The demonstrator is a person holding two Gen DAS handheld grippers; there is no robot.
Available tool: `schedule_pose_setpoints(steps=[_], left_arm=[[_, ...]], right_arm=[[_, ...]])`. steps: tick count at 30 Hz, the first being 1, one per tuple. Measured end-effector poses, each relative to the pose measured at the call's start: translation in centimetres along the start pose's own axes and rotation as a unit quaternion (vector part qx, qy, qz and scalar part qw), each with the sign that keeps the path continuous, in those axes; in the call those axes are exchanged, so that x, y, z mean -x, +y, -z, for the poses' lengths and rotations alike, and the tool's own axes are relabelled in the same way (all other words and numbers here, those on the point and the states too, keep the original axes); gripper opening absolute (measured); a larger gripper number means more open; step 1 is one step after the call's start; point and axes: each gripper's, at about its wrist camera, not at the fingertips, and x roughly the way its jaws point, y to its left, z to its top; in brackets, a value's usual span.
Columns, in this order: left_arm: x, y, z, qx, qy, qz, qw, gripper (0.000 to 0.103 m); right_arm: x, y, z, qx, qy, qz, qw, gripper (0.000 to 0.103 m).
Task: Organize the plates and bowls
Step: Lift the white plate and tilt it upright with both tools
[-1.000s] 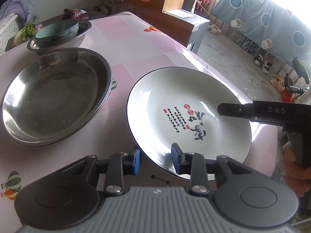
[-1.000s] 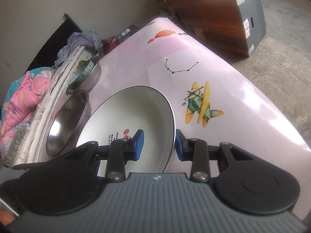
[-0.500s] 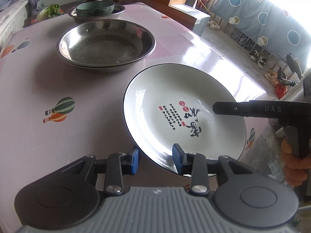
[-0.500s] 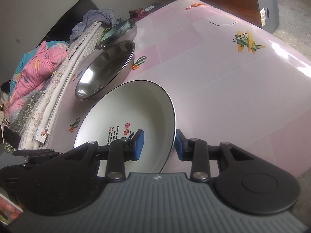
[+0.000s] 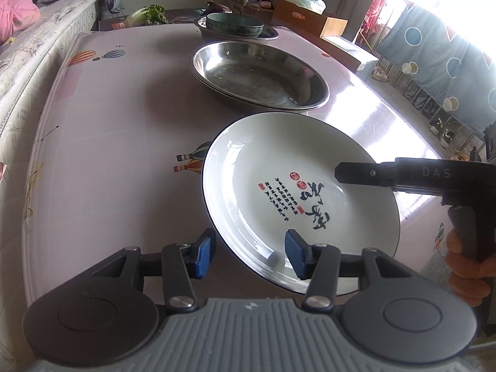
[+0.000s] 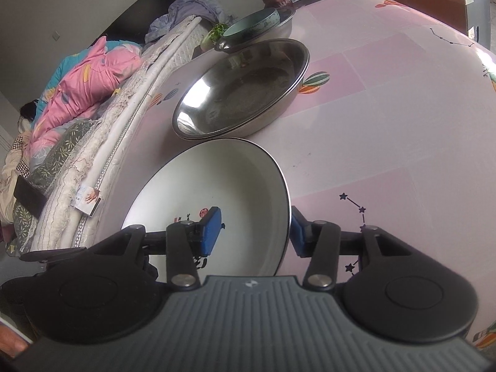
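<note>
A: Where is the plate (image 5: 297,198)?
B: The round, glossy white plate lies on the pink table (image 5: 117,142), near the steel pan (image 5: 260,74).
A: And the claws?
B: The left gripper (image 5: 249,252) and right gripper (image 6: 254,226) are opening, its rim loose between their blue pads.

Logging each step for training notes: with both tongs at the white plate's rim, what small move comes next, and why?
Probably draw both tongs back off the white plate. The left tongs and right tongs are opening, pads clear of its rim, and it seems to rest on the table near the steel basin.
</note>
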Motion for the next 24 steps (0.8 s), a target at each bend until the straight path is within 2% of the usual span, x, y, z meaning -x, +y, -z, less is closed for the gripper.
schedule_pose_setpoints(steps=[7,9,11,13,17,20,24], left_arm=[[0.0,0.3,0.4,0.006,-0.015,0.013,0.9998,0.064],[-0.1,0.4,0.3,0.005,-0.016,0.017,0.9997,0.067],[-0.2,0.5,0.3,0.007,-0.017,0.018,0.9997,0.075],[-0.2,0.8,0.4,0.015,-0.019,0.019,0.9995,0.09],[-0.2,1.5,0.4,0.027,-0.023,0.016,0.9992,0.096],[-0.2,1.9,0.5,0.034,-0.025,0.017,0.999,0.103],[-0.2,2.0,0.5,0.036,-0.027,0.016,0.9989,0.103]], right_arm=[[-0.5,-0.6,-0.1,-0.029,-0.01,-0.023,0.999,0.056],[-0.5,-0.7,0.0,-0.037,-0.014,-0.03,0.999,0.064],[-0.7,-0.6,0.0,-0.04,-0.017,-0.039,0.998,0.074],[-0.9,-0.2,0.0,-0.037,-0.017,-0.042,0.998,0.082],[-1.5,0.8,0.0,-0.027,-0.015,-0.047,0.998,0.102],[-1.5,1.3,0.2,-0.017,-0.016,-0.038,0.999,0.102],[-1.4,0.9,0.3,-0.023,-0.019,-0.043,0.999,0.102]])
